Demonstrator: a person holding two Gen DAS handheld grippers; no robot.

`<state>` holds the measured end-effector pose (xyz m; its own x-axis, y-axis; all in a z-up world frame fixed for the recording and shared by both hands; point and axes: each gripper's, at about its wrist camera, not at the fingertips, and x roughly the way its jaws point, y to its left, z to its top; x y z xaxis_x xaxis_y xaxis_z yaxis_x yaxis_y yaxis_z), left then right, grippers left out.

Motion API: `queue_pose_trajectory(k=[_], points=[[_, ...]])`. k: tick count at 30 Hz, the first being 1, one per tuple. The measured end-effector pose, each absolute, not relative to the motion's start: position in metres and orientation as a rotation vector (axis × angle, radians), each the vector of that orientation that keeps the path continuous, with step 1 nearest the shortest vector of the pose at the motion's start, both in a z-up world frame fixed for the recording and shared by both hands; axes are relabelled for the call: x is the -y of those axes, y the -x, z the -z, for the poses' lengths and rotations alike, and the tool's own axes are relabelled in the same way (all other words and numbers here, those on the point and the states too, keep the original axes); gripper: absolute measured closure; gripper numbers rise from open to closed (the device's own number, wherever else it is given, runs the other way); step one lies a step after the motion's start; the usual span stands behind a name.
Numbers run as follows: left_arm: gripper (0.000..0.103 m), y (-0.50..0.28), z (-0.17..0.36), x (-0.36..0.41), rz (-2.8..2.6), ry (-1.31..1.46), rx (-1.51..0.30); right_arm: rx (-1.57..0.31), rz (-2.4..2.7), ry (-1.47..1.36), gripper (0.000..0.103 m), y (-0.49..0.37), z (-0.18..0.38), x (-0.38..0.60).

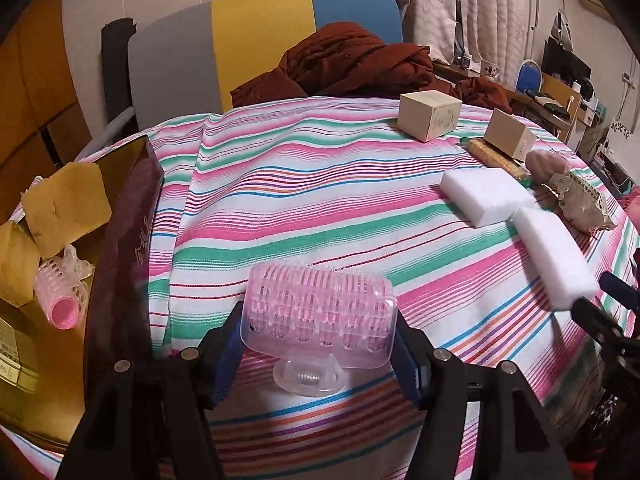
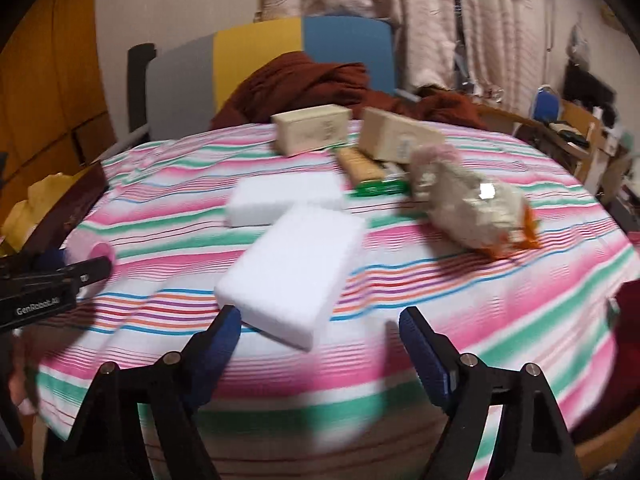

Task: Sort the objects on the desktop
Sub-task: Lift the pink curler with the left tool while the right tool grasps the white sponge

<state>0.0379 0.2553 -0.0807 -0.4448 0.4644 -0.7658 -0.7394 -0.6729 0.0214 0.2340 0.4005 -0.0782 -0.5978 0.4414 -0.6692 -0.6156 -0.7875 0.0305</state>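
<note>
The left gripper [image 1: 318,338] is angled steeply down over the striped cloth [image 1: 320,184], and a pink hair roller in a clear shell [image 1: 320,316] is clamped crosswise between its blue pads [image 1: 230,356], one end of the roller against each pad. A dark red box [image 1: 128,240] is seen just to the left of this gripper, with a second pink roller [image 1: 64,300] and yellow paper packets [image 1: 66,208] lying inside it. Ahead and to the right, two white foam blocks [image 1: 486,196] are laid end to end, and two beige cartons [image 1: 430,114] stand further off beyond them.

The right gripper [image 2: 320,344] is likewise tilted downward, its jaws held apart. No earlier frame is given, and nothing is pressed by its pads: the near corner of a white foam block [image 2: 292,276] is found just beside the left finger [image 2: 226,334], whether touching cannot be told through the blur, while the right finger stands clear. A second white block [image 2: 286,198] lies directly ahead, and a crumpled wrapper bag [image 2: 476,212] is placed ahead to the right. The left gripper's tips are seen at the far left edge of this view.
</note>
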Motion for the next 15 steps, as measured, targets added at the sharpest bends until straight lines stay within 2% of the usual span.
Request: queue_pose_trajectory(k=[3, 8, 15], points=[[0.037, -0.038, 0.082, -0.255, -2.134, 0.989, -0.45, -0.326, -2.322, 0.886, 0.011, -0.245, 0.073, -0.404], [0.037, -0.04, 0.083, -0.256, -2.129, 0.986, -0.452, -0.329, -2.336, 0.862, 0.006, -0.234, 0.065, -0.396], [0.036, -0.039, 0.083, -0.256, -2.118, 0.993, -0.447, -0.214, -2.252, 0.9, 0.005, -0.197, 0.075, -0.388]])
